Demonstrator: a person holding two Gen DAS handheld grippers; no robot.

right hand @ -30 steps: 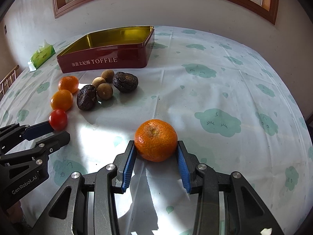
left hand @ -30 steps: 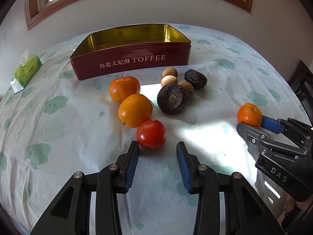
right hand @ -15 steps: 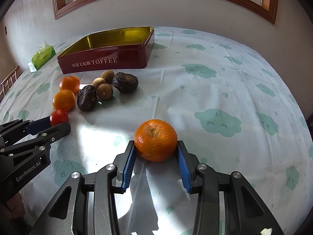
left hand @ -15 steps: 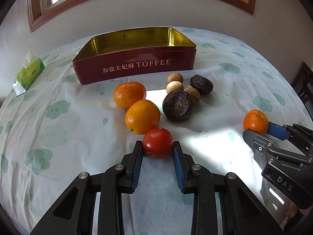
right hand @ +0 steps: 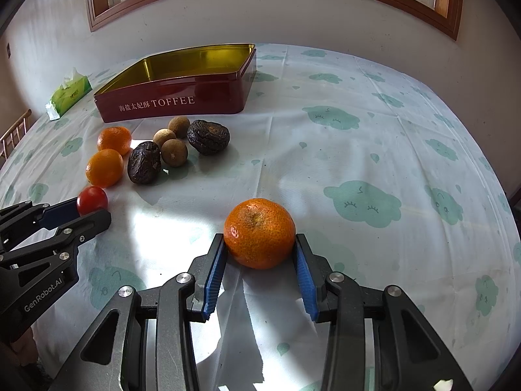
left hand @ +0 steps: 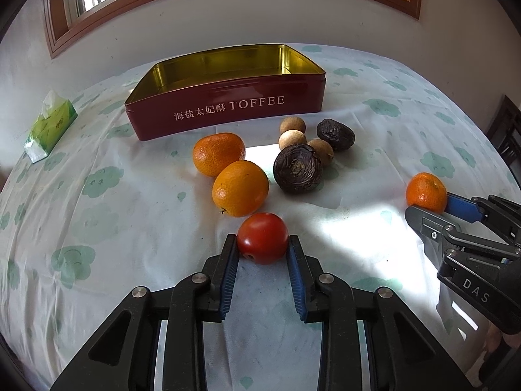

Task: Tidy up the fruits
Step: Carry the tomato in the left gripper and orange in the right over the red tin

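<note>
Left gripper (left hand: 262, 254) has advanced and is clamping the tomato (left hand: 262, 238) on the cloth.
Right gripper (right hand: 259, 254) is gripping the tangerine (right hand: 259, 233); excess squeeze risks bursting the tomato before reaching the tin (left hand: 228, 110).

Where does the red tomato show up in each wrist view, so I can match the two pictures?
Left wrist: the tomato sits low in the centre, gripped between the left gripper's blue fingers.
Right wrist: the same tomato is small at the far left, at the tips of the left gripper reaching in from that edge.
Shared landmark: the red TOFFEE tin, open and gold inside, beyond the fruit in both views.
</note>
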